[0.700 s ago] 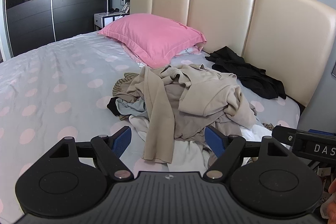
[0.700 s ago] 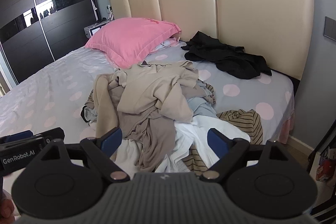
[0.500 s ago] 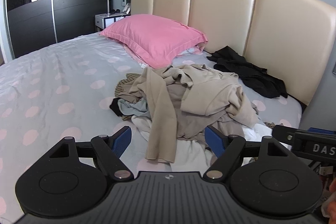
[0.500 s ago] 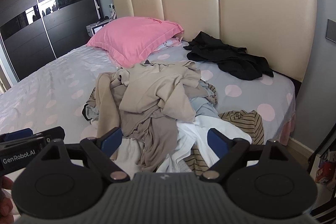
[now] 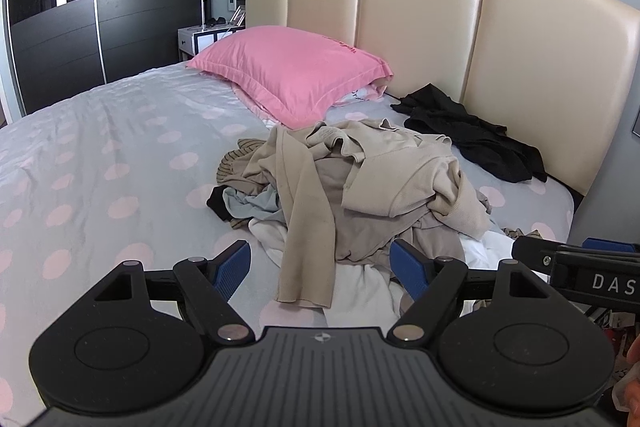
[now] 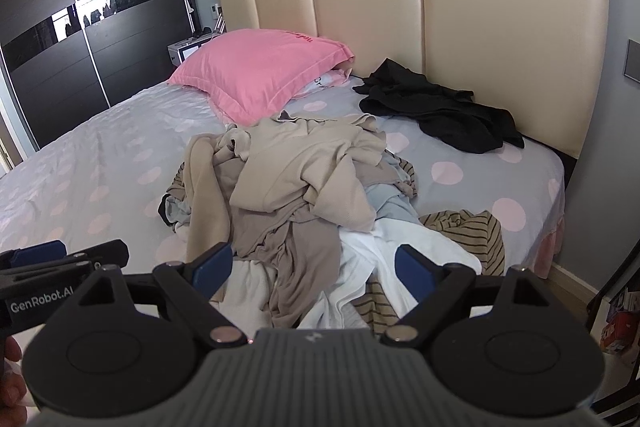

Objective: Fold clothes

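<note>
A heap of unfolded clothes point(image 5: 352, 187) lies on the bed, also in the right wrist view point(image 6: 304, 183): beige tops on top, white, pale blue and striped pieces point(image 6: 468, 231) underneath. A black garment point(image 5: 472, 135) lies apart by the headboard. My left gripper point(image 5: 320, 267) is open and empty, held short of the heap's near edge. My right gripper point(image 6: 312, 267) is open and empty, also just short of the heap. Each gripper's body shows at the edge of the other's view.
The bed point(image 5: 100, 155) has a grey sheet with pink dots. A pink pillow point(image 5: 292, 71) lies by the beige headboard point(image 5: 420, 27). A dark wardrobe point(image 5: 80, 7) and a bedside table point(image 5: 200, 39) stand at the far left. The bed's right edge point(image 6: 556, 227) drops to the floor.
Both grippers have drawn back and lifted a little from the heap, so it looks slightly farther away. Both stay open. The clothes have not moved.
</note>
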{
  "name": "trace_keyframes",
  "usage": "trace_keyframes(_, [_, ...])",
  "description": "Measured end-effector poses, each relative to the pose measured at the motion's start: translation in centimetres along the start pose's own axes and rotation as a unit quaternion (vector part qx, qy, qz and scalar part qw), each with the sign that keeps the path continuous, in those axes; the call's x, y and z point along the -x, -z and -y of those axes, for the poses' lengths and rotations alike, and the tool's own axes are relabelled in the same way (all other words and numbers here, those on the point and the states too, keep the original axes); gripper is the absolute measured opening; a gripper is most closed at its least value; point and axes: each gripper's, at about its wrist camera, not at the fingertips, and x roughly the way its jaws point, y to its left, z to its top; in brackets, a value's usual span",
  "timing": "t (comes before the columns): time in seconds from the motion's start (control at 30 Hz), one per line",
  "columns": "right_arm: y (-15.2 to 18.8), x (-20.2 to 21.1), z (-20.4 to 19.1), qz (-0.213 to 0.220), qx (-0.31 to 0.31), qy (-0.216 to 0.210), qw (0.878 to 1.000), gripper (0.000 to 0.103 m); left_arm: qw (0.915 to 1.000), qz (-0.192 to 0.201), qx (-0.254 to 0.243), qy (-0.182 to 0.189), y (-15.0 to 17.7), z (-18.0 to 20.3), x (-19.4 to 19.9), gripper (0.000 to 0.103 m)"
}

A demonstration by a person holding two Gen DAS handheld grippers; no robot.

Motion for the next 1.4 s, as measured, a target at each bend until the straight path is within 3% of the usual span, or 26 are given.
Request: trace_keyframes(1.4, [0.28, -0.11, -0.06, -0.001, 0.003, -0.005, 1.0, 0.09, 0.9997, -0.024, 0.004, -0.003, 0.19, 0.19, -0.42, 0.076])
